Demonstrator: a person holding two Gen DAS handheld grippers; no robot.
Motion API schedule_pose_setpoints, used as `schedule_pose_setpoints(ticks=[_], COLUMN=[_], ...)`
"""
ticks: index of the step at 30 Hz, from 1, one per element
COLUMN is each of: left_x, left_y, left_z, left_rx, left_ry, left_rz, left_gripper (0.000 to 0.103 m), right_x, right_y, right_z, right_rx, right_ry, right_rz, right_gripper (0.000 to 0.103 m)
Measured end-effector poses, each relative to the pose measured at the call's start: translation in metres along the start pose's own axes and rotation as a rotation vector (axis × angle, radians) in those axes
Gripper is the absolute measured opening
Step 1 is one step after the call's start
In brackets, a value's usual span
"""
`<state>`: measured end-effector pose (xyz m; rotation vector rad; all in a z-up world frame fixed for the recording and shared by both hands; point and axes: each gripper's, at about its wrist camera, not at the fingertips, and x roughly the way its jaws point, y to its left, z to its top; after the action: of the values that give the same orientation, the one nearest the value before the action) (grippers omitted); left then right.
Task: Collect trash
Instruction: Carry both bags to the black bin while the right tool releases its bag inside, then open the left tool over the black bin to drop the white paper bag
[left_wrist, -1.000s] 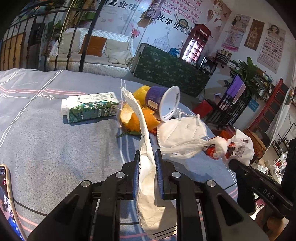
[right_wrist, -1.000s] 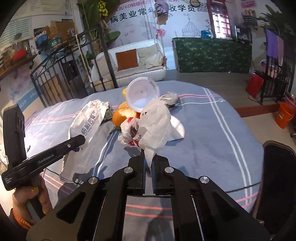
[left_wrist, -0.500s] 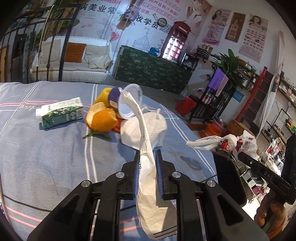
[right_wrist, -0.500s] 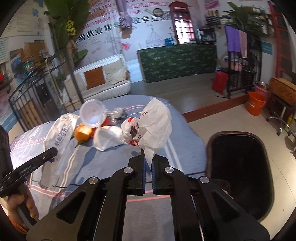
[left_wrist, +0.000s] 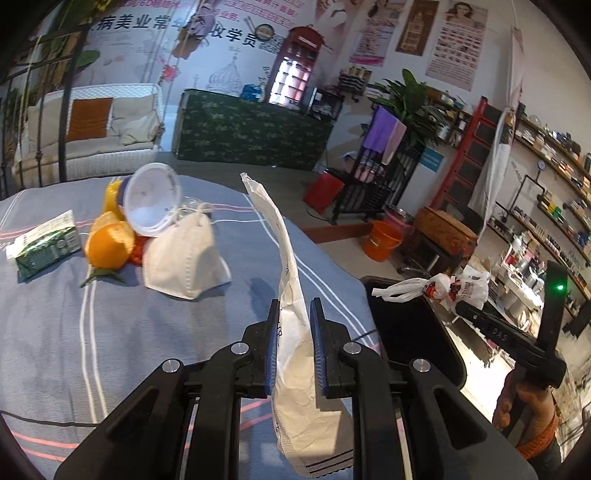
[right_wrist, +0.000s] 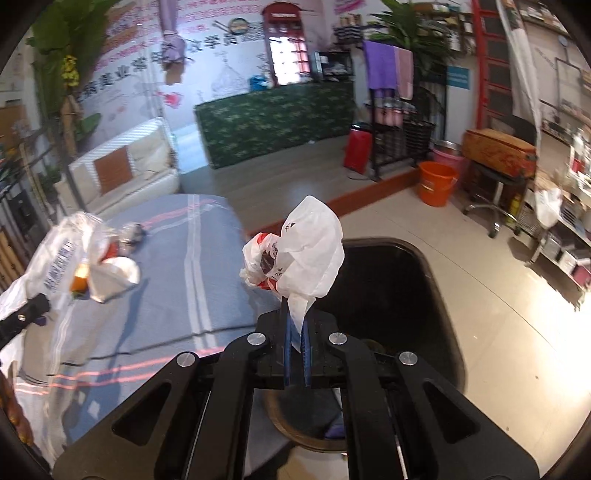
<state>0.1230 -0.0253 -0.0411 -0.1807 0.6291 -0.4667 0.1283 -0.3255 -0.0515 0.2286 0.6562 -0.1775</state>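
Right tongs (right_wrist: 296, 349) pinched tight on a crumpled plastic bag (right_wrist: 299, 254), hanging over the black bin (right_wrist: 424, 295) beside the counter (right_wrist: 177, 280). Left tongs (left_wrist: 293, 347) clamp a white paper bag (left_wrist: 291, 295) that stands tall above the striped cloth. Farther back on the counter lie a face mask (left_wrist: 184, 254), an orange (left_wrist: 107, 247), a tipped cup (left_wrist: 151, 199) and a green carton (left_wrist: 42, 247).

A poster-covered wall (left_wrist: 229, 44) is seen along the top, a white wicker sofa (left_wrist: 88, 136) at upper left, an orange plastic bucket (right_wrist: 437, 182) on the pale tiled floor (right_wrist: 509, 295).
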Motion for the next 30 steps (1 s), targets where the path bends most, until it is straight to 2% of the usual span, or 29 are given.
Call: schedule_pose_setpoints(ticks=[9, 18, 20, 21, 22, 23, 30], left_x=[0.022, 0.042, 0.044, 0.046, 0.047, 0.048, 0.065], left_y=[-0.031, -0.052, -0.055, -0.058, -0.06, -0.059, -0.083], left_z=[-0.004, -0.007, -0.008, -0.009, -0.01, -0.01, -0.011], left_rx=[0.049, 0.087, 0.096, 0.103, 0.107, 0.11, 0.129], left_ry=[0.041, 0.089, 0.097, 0.102, 0.105, 0.109, 0.152], left_rz=[-0.057, -0.106, -0.116, -0.123, -0.129, -0.135, -0.219], left_gripper=[0.017, 0.017, 0.016, 0.017, 0.017, 0.017, 0.017], right_x=[0.041, 0.063, 0.067, 0.068, 0.069, 0.065, 0.037], right_y=[-0.033, -0.047, -0.05, -0.052, -0.053, -0.055, -0.062], right_z=[-0.03, -0.051, -0.054, -0.056, -0.056, -0.057, -0.045], right_rx=[0.028, 0.064, 0.07, 0.077, 0.083, 0.096, 0.112], right_ry=[0.109, 0.164, 0.177, 0.183, 0.184, 0.165, 0.05], right_rz=[-0.093, -0.103, -0.123, -0.122, -0.122, -0.129, -0.173], right_gripper=[0.006, 0.008, 0.018, 0.04, 0.07, 0.077, 0.079])
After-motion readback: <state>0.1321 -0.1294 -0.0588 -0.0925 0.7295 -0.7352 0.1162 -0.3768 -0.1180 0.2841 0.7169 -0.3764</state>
